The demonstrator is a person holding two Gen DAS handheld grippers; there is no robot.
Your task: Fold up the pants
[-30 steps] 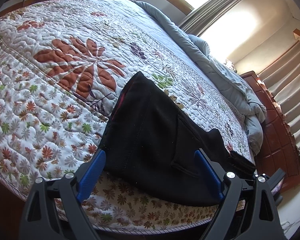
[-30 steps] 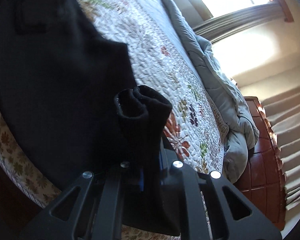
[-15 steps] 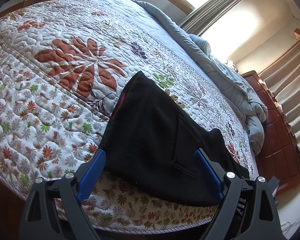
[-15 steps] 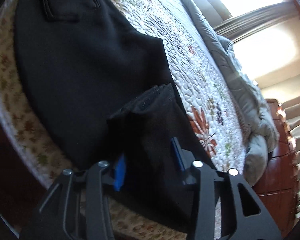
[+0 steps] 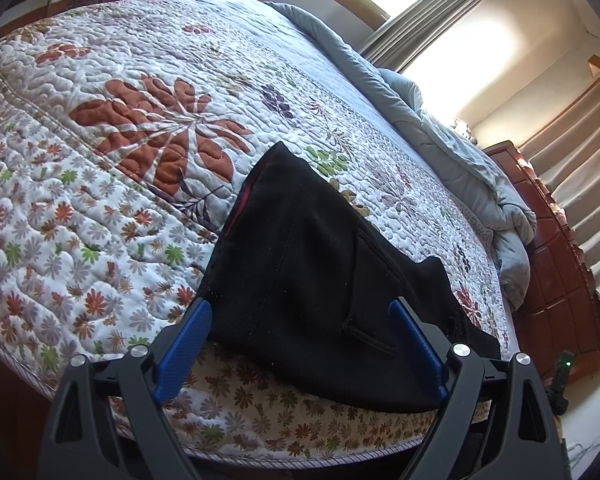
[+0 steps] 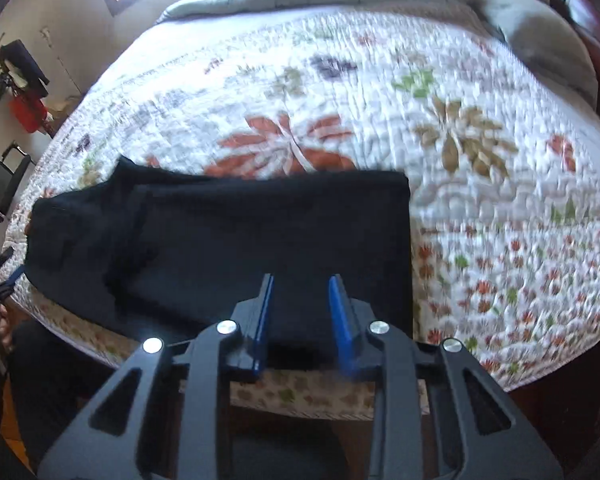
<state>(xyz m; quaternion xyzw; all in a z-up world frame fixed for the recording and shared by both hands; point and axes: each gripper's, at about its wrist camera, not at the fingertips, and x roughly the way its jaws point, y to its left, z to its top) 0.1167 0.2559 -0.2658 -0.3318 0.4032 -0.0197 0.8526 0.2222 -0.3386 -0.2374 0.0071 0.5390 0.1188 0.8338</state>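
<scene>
Black pants [image 6: 260,232] lie folded flat on the floral quilt [image 6: 380,100] near the bed's front edge. My right gripper [image 6: 302,280] hovers over their near edge. Its jaws stand a little apart and are closing, with no cloth pinched between the blue pads. In the left wrist view the waist end of the pants [image 5: 300,272], with a back pocket showing, sits just beyond my left gripper [image 5: 299,305]. That gripper is wide open and holds nothing. It also shows at the far left of the right wrist view as the left gripper [image 6: 0,276], held by a hand.
A rumpled grey duvet [image 5: 452,152] is piled along the bed's far side. A dark wooden cabinet [image 5: 556,272] and curtains stand beyond it. A chair [image 6: 4,176] and a coat stand [image 6: 20,76] are at the left. The bed edge [image 5: 260,440] is right below the grippers.
The right gripper let go of the bunched pant leg, opened, then rolled and swung away. The pants now lie folded flat. The left gripper has not moved.
</scene>
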